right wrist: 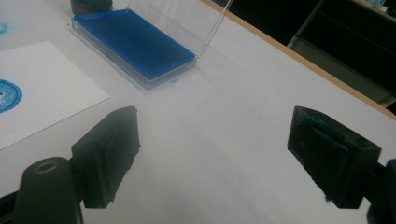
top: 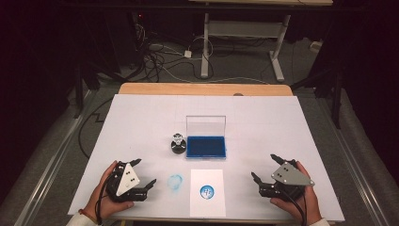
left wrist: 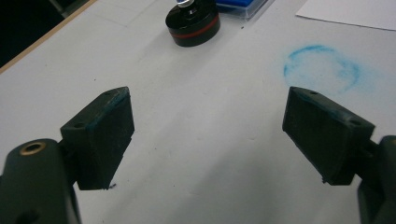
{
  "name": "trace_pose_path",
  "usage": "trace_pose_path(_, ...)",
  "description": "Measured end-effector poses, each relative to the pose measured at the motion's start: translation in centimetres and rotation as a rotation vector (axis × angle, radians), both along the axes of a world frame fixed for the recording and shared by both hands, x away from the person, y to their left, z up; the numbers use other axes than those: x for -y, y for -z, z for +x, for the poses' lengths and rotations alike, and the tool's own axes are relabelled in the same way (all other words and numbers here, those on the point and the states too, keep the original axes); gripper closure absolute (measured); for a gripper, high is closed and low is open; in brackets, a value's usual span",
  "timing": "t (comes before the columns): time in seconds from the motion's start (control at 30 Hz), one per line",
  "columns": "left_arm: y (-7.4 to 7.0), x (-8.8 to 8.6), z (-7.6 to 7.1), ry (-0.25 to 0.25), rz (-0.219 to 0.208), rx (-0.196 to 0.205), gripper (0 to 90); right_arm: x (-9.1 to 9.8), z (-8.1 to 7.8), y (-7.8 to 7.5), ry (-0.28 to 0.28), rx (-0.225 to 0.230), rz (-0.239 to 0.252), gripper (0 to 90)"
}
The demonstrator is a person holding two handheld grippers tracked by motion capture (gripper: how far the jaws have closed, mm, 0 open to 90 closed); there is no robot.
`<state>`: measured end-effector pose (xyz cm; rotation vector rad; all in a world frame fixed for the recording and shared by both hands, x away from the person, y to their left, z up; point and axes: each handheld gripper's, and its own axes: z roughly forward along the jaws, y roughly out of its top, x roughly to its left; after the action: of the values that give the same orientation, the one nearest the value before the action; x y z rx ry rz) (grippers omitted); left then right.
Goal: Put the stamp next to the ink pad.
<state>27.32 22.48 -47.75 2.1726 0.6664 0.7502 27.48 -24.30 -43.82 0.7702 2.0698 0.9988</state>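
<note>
A black round stamp (top: 177, 144) (left wrist: 193, 22) with a shiny knob stands left of an open blue ink pad (top: 205, 146) (right wrist: 134, 43) with its clear lid (top: 205, 126) raised. A white sheet (top: 207, 192) (right wrist: 42, 91) near the front edge bears a round blue print (top: 207, 191) (right wrist: 7, 95). A faint blue ring smudge (top: 175, 181) (left wrist: 322, 66) marks the table left of the sheet. My left gripper (top: 146, 173) (left wrist: 208, 133) rests open at front left, empty. My right gripper (top: 264, 167) (right wrist: 215, 156) is open at front right, empty.
The white table cover (top: 282, 122) lies on a wooden table whose far edge (top: 205, 89) shows. A person's hands (top: 101, 195) hold the grippers at the near edge. Cables and a desk frame (top: 207, 42) lie on the floor beyond.
</note>
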Motion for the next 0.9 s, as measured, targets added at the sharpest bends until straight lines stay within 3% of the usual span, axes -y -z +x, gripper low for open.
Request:
trace_pose_path(0.5, -0.2, -0.3, 0.1, 0.003, -0.027, 0.003, 16.5, 0.4, 0.1, -0.3, 0.021, 0.000, 0.003, 17.5)
trace_pose_path(0.9, -0.4, 0.2, 0.7, 0.012, -0.024, 0.001, 16.5, 0.9, -0.1, -0.1, 0.041, -0.004, 0.005, 17.6)
